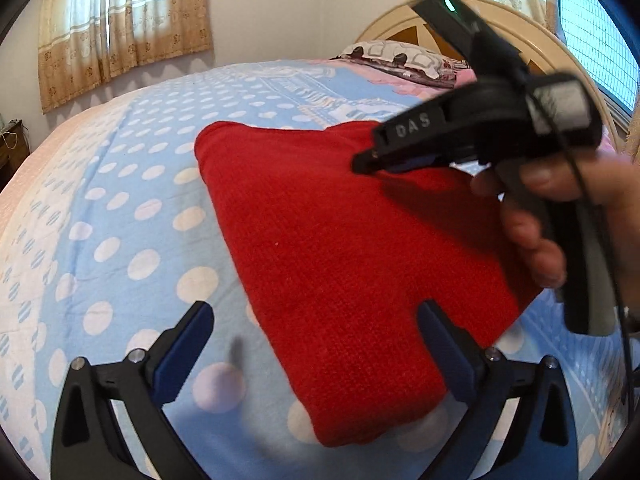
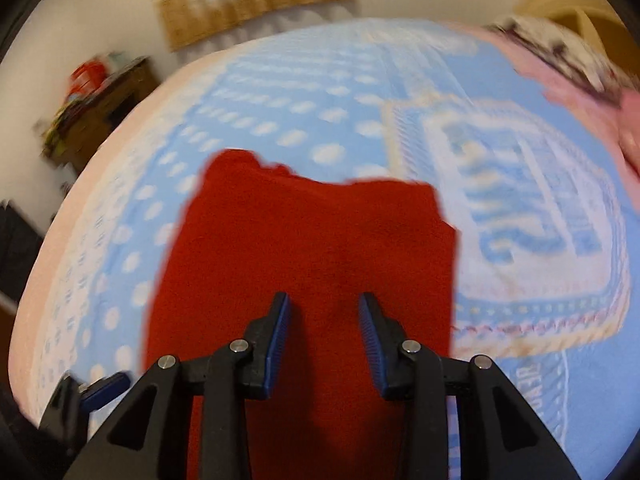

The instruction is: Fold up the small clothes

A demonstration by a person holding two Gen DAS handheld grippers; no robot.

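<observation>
A red knit garment (image 1: 340,248) lies folded into a long rectangle on the blue polka-dot bedspread (image 1: 120,200). My left gripper (image 1: 316,316) is open, its fingers apart over the garment's near end and the bedspread, holding nothing. My right gripper (image 2: 323,304) is open above the garment (image 2: 312,248), its blue pads apart and empty. The right gripper also shows in the left wrist view (image 1: 364,164), held in a hand over the garment's far right side, its fingertips pointing left. The right wrist view is blurred by motion.
A patterned pillow (image 1: 400,60) and a rounded headboard (image 1: 520,32) stand at the far end of the bed. Curtains (image 1: 120,28) hang on the wall. A wooden cabinet with clutter (image 2: 96,108) stands left of the bed.
</observation>
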